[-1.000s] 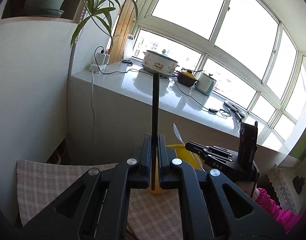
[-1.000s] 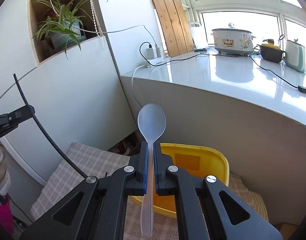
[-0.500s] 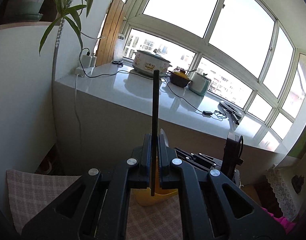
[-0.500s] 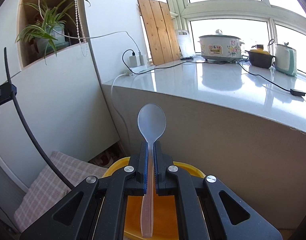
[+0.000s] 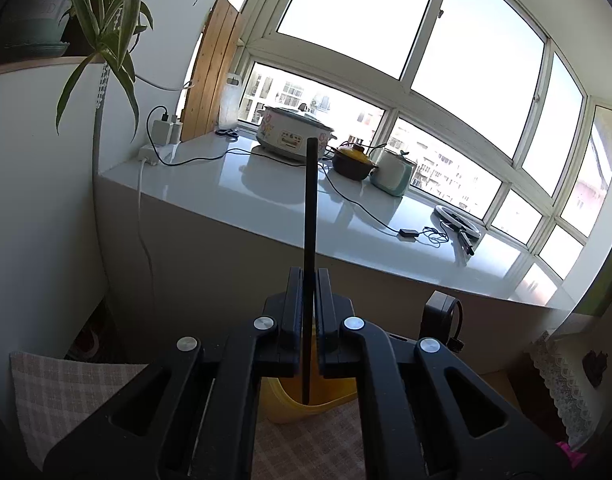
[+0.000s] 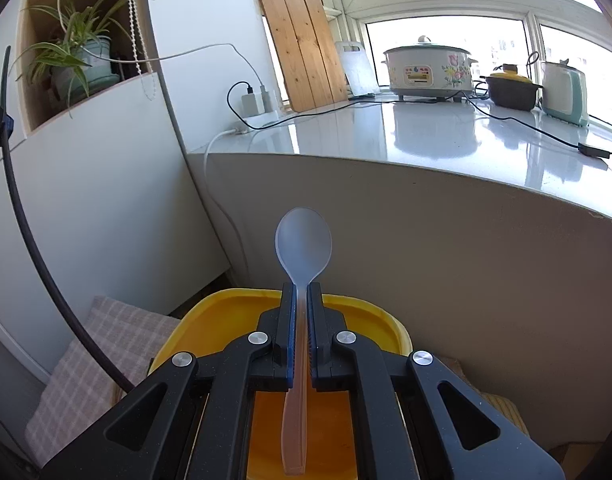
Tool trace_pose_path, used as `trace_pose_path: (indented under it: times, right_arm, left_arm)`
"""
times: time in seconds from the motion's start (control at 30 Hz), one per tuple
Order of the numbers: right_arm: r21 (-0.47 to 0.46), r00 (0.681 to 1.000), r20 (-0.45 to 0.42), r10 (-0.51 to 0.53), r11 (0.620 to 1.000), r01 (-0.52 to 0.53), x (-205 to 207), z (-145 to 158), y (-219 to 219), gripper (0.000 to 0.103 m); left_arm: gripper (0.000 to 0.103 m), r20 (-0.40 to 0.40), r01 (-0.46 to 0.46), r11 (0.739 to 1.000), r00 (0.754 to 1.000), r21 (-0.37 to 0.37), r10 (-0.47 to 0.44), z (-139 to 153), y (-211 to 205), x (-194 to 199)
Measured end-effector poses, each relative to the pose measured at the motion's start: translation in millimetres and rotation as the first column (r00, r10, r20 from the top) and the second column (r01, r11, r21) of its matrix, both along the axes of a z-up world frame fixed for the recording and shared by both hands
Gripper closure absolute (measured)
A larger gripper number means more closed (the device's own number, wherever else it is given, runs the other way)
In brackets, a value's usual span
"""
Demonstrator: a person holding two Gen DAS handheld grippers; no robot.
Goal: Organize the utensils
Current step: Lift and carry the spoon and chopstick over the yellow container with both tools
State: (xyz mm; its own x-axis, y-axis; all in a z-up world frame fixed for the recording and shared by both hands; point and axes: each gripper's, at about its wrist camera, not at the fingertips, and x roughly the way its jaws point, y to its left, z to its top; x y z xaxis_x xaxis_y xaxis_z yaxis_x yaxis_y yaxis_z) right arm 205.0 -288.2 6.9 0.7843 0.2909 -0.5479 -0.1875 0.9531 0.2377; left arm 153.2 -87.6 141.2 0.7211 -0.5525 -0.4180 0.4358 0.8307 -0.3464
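My left gripper point(image 5: 309, 276) is shut on a thin black stick point(image 5: 309, 208) that stands upright between its fingers, its lower end over a yellow tub point(image 5: 290, 406). In the right wrist view my right gripper point(image 6: 302, 288) is shut on the handle of a translucent plastic spoon point(image 6: 304, 240), bowl up, with the handle end hanging over the open yellow tub point(image 6: 222, 316). The black stick point(image 6: 26, 232) also shows at the left edge there, leaning toward the tub. Part of the right gripper's body point(image 5: 441, 316) peeks out behind my left fingers.
The tub stands on a checked cloth point(image 6: 102, 360) beside a white cabinet point(image 6: 106, 208). Behind it runs a white counter point(image 6: 445, 132) with a slow cooker point(image 6: 425, 68), a brown pot point(image 6: 509, 88), a kettle and cables. A potted plant point(image 6: 78, 64) sits in a niche at upper left.
My right gripper has sunk with the spoon, and the yellow tub now lies right under it. My left gripper has shifted sideways with the stick, so the right gripper is mostly hidden behind it.
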Motion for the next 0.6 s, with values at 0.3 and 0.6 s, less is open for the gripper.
trace_pose_path:
  times: [0.3,0.6]
  right_arm:
    - [0.017,1.000,0.020,-0.018,1.000,0.018,3.5,2.7,-3.5,0.099]
    - [-0.011,0.999,0.033,-0.009,1.000,0.010,-11.4,0.1,-5.1,0.099]
  left_arm:
    - [0.100,-0.019,0.012,1.000,1.000,0.004,-0.012,-4.8,-10.8,8.6]
    - [0.100,-0.072,0.021,1.000,0.997,0.008,-0.020,-22.8,-14.8,17.2]
